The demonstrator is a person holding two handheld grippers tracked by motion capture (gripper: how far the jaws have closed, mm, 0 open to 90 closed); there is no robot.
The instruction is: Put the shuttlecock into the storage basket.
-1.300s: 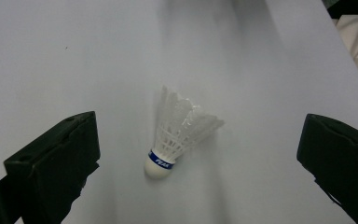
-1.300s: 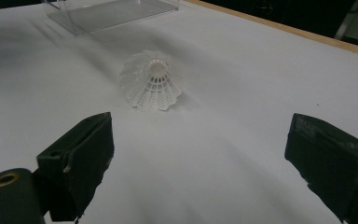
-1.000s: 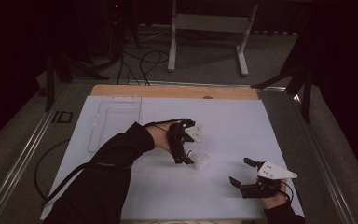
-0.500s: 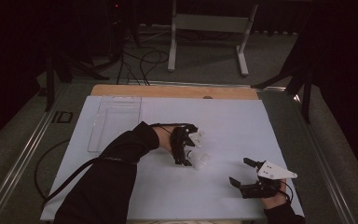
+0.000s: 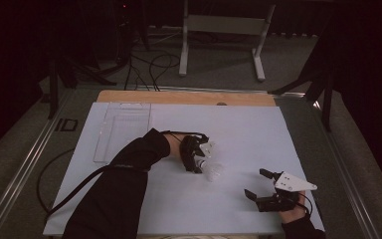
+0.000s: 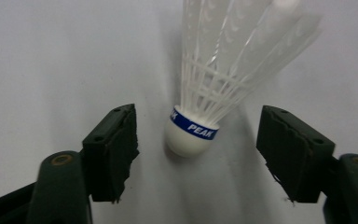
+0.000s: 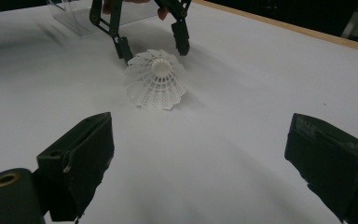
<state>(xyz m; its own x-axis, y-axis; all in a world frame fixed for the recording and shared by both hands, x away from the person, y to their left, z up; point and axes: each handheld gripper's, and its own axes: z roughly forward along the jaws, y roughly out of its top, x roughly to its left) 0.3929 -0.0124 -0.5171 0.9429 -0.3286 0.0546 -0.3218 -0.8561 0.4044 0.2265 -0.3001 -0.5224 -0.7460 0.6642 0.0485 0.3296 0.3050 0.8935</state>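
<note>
- Left gripper (image 6: 193, 149): jaws stand apart on either side of the shuttlecock (image 6: 214, 88); they have just been closing, with the cork base between them, but neither pad touches it – a clear gap shows on both sides
- Seen from above, the left gripper (image 5: 202, 164) points down onto the white sheet (image 5: 238, 134) near its middle, the shuttlecock (image 5: 213, 171) just at its tips
- Shuttlecock lies on its side on the sheet, rounded white cork toward the jaws, blue band reading "PEAK" above it, skirt fanning away (from the right gripper view the open skirt end faces the camera (image 7: 156, 79))
- Handling, as a judgement: very light, so a nudge from one pad first would likely roll or spin it; the skirt looks like thin moulded plastic lattice, springy and easy to crush or deform
- Best hold: the cork base or the banded collar – the firm part; its rounded surface may squirt out if pinched near the tip, so seat the pads across the band
- Right gripper (image 5: 265, 185): jaws spread wide, holding nothing, near the sheet's near right corner, well apart from the shuttlecock
- Farther out: a clear plastic tray (image 5: 123, 127) at the sheet's far left, a wooden table edge (image 5: 189, 97) beyond
</note>
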